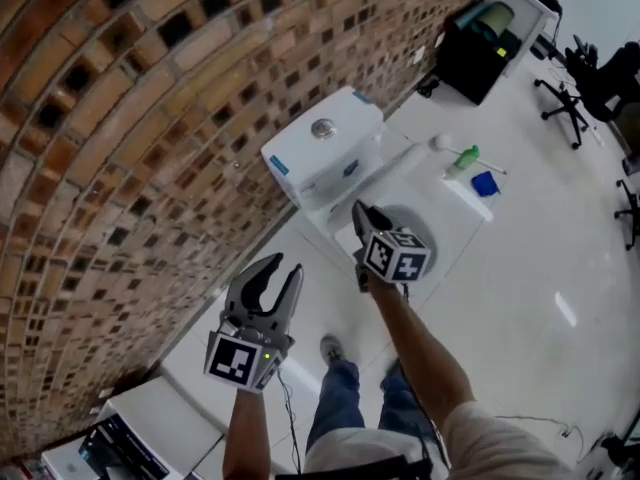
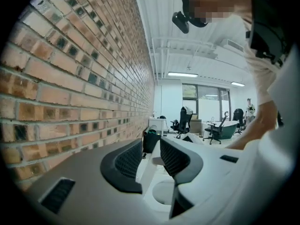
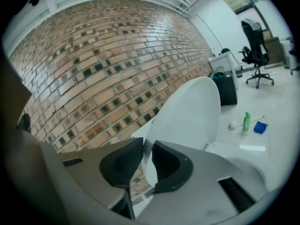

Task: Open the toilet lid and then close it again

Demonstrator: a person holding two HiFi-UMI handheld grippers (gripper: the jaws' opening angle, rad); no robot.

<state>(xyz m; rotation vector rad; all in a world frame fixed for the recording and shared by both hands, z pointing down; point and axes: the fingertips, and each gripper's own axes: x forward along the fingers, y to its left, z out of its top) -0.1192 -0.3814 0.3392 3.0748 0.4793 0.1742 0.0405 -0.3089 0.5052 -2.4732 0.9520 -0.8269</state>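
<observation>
The white oval plastic toilet lid (image 3: pixel 190 109) stands raised off the bowl, tilted up in front of the red-brown brick wall (image 3: pixel 93 60). It sits at the far side of the toilet, just in front of the white ceramic cistern (image 1: pixel 325 143). It is up there because the right claw (image 3: pixel 147 150) has it by the thin rim. That is probably the best hold for swinging a hinged panel, since the rim is the part farthest from the hinge. The right claw is nearly closed, with its dark ribbed pads pinching the lid's edge from both sides. From this tilt alone I cannot say whether the lid is on its way up or down.

The left claw (image 2: pixel 151 146) hangs near and to the left, close to the wall. Its jaws are moderately apart and there is nothing between them, only the white floor and the toilet beyond. Held back like that, it seems meant to stay clear of the lid's swing.
</observation>
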